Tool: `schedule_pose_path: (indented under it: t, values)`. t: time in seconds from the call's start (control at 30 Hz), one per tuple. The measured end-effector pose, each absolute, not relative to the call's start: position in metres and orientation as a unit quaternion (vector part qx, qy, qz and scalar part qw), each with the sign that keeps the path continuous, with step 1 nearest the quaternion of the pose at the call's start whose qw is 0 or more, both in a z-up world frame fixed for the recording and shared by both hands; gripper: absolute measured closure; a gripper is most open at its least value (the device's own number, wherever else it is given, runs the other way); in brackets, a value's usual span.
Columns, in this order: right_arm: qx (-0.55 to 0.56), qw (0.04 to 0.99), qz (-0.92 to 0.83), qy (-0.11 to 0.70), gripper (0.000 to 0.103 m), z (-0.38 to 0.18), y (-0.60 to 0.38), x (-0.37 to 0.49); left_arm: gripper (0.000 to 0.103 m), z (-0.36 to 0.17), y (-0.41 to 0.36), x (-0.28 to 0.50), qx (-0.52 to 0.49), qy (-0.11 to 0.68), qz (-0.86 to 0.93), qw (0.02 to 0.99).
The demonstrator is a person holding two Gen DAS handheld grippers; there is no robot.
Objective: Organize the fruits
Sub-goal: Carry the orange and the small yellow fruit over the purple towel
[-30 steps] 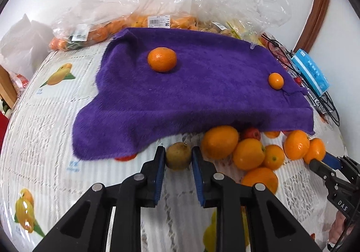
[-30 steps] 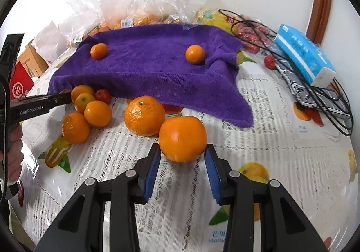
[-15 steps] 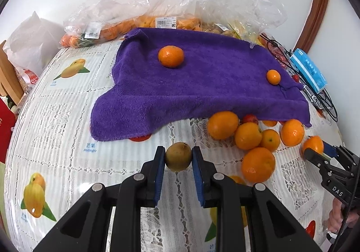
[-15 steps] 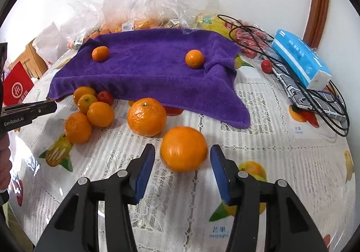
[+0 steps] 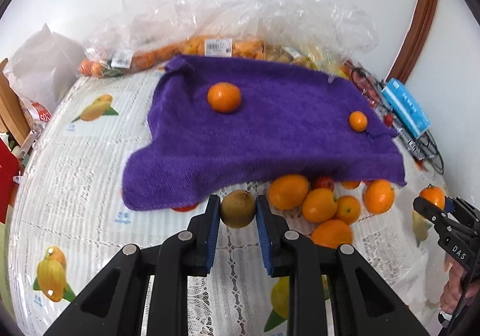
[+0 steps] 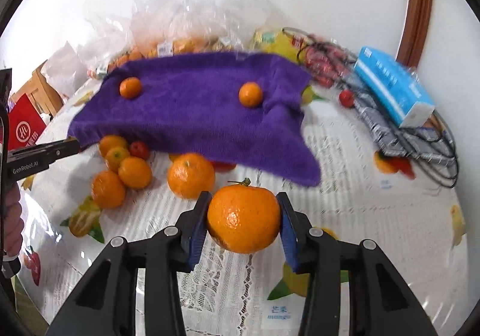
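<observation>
My left gripper [image 5: 237, 199] is shut on a small brownish-green fruit [image 5: 237, 213], held just above the tablecloth in front of the purple towel [image 5: 270, 131]. The jaws of my right gripper [image 6: 243, 196] are closing on a large orange [image 6: 243, 219], and both pads press its sides. Two small oranges [image 5: 224, 96] [image 5: 358, 121] rest on the towel. Several loose oranges [image 5: 318, 205] and a small red fruit [image 6: 139, 149] lie along the towel's near edge, with one more big orange [image 6: 191, 175] beside them. Each gripper shows at the edge of the other's view.
Clear plastic bags of fruit [image 5: 216, 47] line the wall behind the towel. To the right lie a blue box [image 6: 393, 86] and black cables [image 6: 435, 149]. A red box [image 6: 24, 128] stands at the left edge of the table. A fruit-print cloth [image 5: 75, 161] covers the table.
The right jaws spread around the large orange half a second ago and have since closed on it, with the orange now deeper between the pads. The left gripper keeps its hold on the small fruit.
</observation>
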State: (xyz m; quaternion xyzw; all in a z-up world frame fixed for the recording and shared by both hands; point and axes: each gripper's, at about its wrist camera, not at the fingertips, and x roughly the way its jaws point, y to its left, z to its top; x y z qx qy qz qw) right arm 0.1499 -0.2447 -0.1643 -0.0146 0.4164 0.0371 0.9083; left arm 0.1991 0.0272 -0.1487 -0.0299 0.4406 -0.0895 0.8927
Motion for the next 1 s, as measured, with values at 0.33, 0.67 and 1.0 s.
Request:
schedule_pose_path:
  t: [0.33, 0.67, 1.0]
  values:
    - [-0.007, 0.930, 0.027, 0.365, 0.060, -0.111, -0.240, 0.160, 0.080, -0.113, 0.034, 0.211, -0.027, 0.410, -0.066, 0.909]
    - [-0.001, 0.932, 0.035, 0.361, 0.060, -0.117, -0.226, 0.209, 0.080, -0.117, 0.039, 0.251, -0.034, 0.402, -0.061, 0.913]
    - [0.007, 0.923, 0.035, 0.383, 0.060, -0.149, -0.228, 0.252, 0.080, -0.142, 0.039, 0.287, -0.041, 0.421, -0.060, 0.904]
